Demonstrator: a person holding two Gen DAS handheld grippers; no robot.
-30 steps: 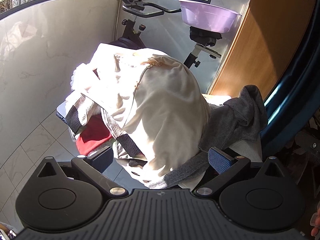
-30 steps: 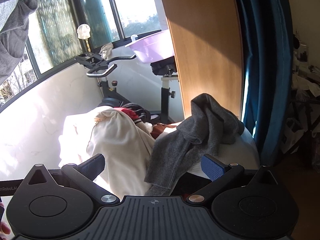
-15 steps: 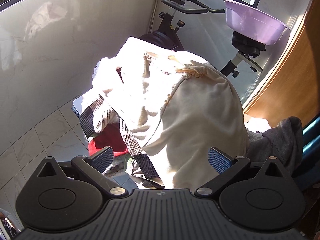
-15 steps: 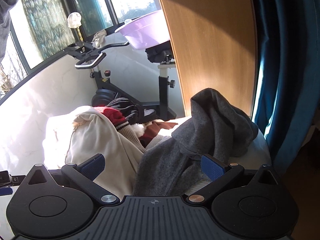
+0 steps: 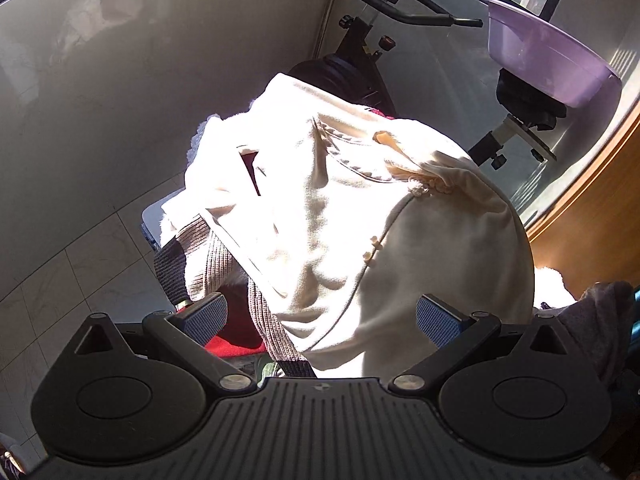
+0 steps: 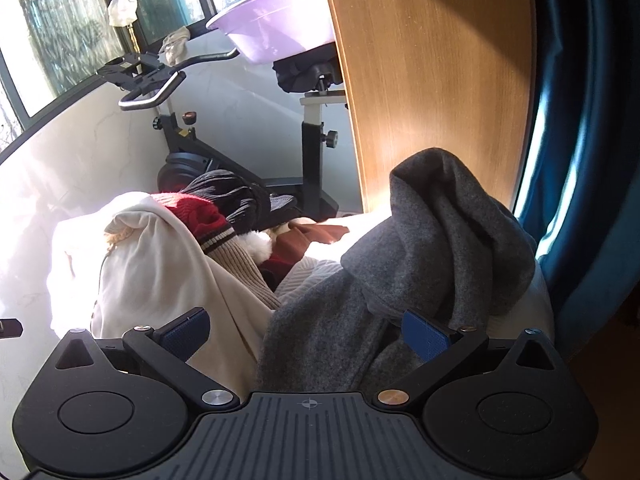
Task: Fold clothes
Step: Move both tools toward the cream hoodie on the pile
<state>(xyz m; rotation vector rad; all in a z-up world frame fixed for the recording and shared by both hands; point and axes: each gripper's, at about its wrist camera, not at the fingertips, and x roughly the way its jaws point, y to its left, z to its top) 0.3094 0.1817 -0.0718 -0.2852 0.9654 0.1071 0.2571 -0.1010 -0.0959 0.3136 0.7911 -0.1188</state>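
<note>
Closing in on the clothes heap, both grippers spread wide and holding nothing.

The left gripper has moved nearer since a second ago: the cream garment now fills its view atop the pile, a brown ribbed knit and red cloth beneath it. The right gripper has likewise advanced; the grey sweater lies between its parted fingers, beside the cream garment. The purple basin sits on the exercise bike behind.
</note>
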